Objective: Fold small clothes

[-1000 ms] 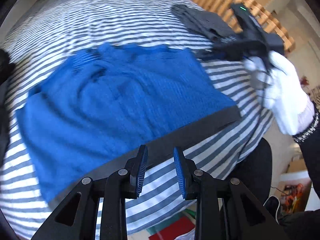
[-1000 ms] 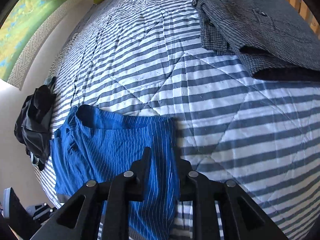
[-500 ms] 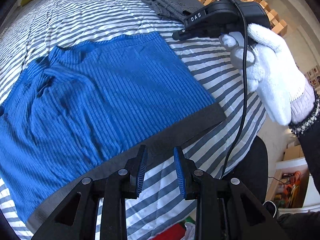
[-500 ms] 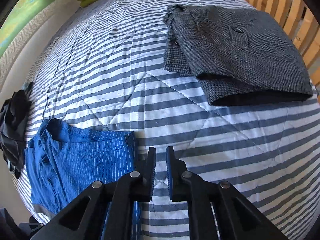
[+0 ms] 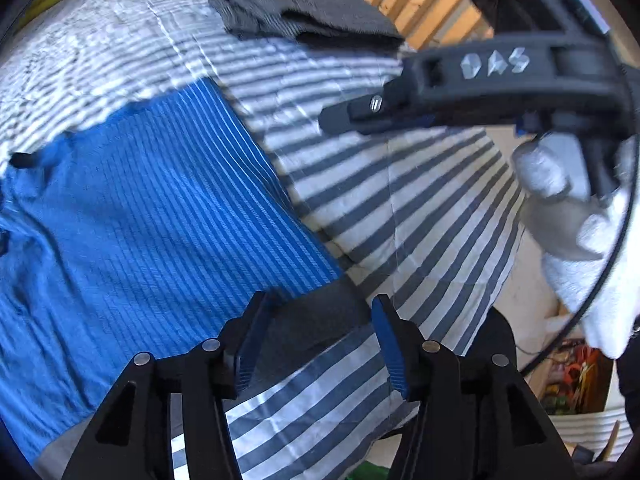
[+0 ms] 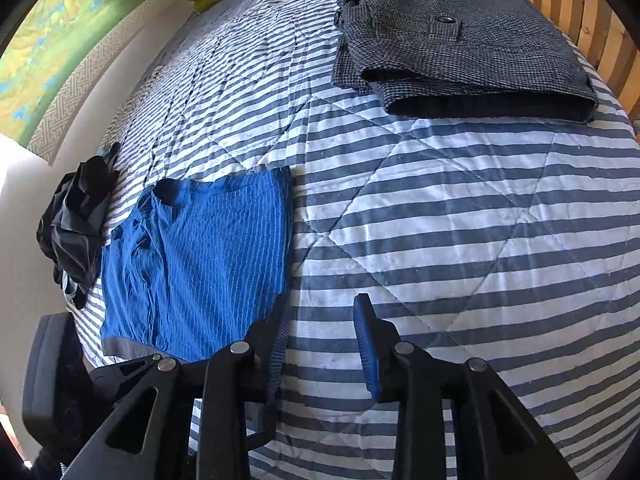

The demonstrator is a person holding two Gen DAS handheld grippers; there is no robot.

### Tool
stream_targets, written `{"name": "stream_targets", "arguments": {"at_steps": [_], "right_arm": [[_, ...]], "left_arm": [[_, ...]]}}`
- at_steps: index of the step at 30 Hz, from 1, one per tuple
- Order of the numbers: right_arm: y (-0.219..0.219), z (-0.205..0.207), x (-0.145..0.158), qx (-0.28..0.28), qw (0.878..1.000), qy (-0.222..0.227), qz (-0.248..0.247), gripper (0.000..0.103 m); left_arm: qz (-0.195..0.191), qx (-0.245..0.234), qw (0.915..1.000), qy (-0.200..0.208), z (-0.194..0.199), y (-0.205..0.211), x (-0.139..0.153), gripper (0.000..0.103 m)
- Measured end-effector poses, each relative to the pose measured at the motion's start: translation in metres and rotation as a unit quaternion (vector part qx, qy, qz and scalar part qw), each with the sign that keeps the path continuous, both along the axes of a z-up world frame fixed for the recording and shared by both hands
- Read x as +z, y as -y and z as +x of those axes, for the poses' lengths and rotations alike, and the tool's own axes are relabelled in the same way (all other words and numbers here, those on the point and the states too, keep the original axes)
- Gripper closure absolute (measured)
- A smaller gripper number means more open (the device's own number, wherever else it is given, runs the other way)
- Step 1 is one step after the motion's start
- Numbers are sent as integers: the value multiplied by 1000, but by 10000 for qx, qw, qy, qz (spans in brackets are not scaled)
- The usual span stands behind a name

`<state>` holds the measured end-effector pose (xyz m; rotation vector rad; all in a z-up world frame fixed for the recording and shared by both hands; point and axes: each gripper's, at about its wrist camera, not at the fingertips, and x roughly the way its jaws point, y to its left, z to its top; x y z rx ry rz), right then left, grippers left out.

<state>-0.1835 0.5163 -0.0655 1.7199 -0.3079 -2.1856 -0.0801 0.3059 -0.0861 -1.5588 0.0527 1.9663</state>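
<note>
Blue striped shorts [image 5: 160, 216] with a grey waistband [image 5: 316, 316] lie flat on the striped bed [image 5: 420, 216]. My left gripper [image 5: 320, 332] is open, its jaws either side of the waistband's right corner, low over it. In the right wrist view the shorts [image 6: 200, 264] lie to the left. My right gripper [image 6: 322, 344] is open above bare bedding just right of the shorts' edge, holding nothing. The right gripper [image 5: 340, 114], held by a white-gloved hand [image 5: 580, 220], also shows in the left wrist view.
A folded grey garment [image 6: 460, 48] lies at the bed's far right by wooden slats [image 6: 600, 12]. A dark crumpled garment [image 6: 76, 224] sits at the left edge near the wall. The bed's near edge [image 5: 460, 340] drops to the floor.
Both grippers have opened wider. The left one has moved right along the waistband to its corner. The right gripper has pulled back off the shorts, over bare bedding.
</note>
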Motion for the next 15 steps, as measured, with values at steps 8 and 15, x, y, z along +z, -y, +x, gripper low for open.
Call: {"name": "stream_targets", "arguments": {"at_steps": [8,15], "right_arm": [[-5,-27,-13,-262,9984,17,-496,73],[15,-37,-15,36,9987,-12,-501,73]], "left_arm": [[313,417,9986,-132,7,15,16,46],[-373,261,9964,-713,17,5,31,46]]}}
